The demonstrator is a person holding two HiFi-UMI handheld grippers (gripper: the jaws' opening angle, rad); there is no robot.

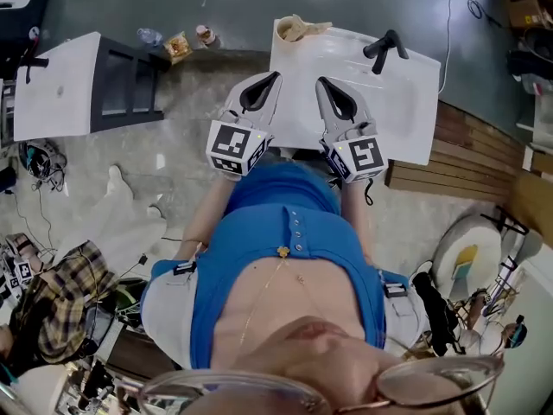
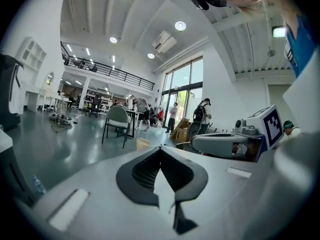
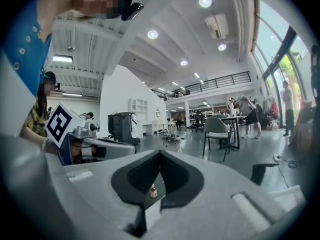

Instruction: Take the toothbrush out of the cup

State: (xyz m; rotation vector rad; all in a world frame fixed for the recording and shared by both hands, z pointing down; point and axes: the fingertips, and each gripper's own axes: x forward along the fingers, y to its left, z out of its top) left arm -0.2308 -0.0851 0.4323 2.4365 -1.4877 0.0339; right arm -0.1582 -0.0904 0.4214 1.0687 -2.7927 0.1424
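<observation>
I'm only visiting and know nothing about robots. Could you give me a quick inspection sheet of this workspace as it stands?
Surface: white basin with a black tap.
Job's things: nothing seen.
Clutter: crumpled beige thing on the basin's far left corner; bottle, snack packet and small jar on the floor beyond.
Grippers: left tongs and right tongs both shut and empty, held over the basin's near edge.
Cables: thin wire beside the basin; tangled cords on the floor at left.
Surroundings: white table, wooden boards, open hall with a chair and people.
</observation>
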